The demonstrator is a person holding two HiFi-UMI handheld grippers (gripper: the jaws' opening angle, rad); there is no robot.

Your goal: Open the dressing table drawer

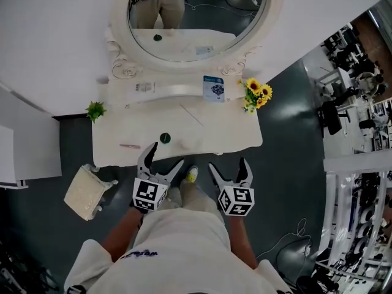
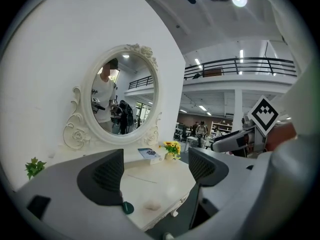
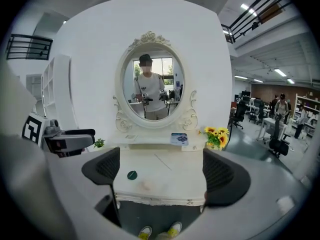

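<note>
Person stands at the near edge of the table (image 1: 226,124), a gripper in each hand, both held over the floor just short of the tabletop.

Left gripper (image 1: 164,158): jaws wide apart, nothing between them. Its far tip overlaps the near edge of the table in the head view. Its own view looks across the tabletop from the left, with only table showing in the gap.

Right gripper (image 1: 228,167): jaws wide apart and empty, tips just short of the table edge. It points squarely at the table front.

Drawer (image 3: 160,200): seen only in the right gripper view, as the pale front strip under the tabletop. It looks flush with the table, and a small knob shows near its right end. Neither gripper touches it.

On the tabletop:
- a green disc (image 1: 164,138) near the front edge, left of centre
- a pale lump (image 1: 184,144) just right of the disc
- a pink pen (image 1: 130,146) at near left
- sunflowers (image 1: 257,95) at far right
- a blue card (image 1: 214,87) on the raised back shelf
- a small plant (image 1: 95,110) at the far left corner

An oval mirror (image 1: 196,17) in an ornate white frame stands at the back. A cushioned stool (image 1: 86,192) sits on the floor to the left. Shoes (image 1: 192,174) show between the grippers.
</note>
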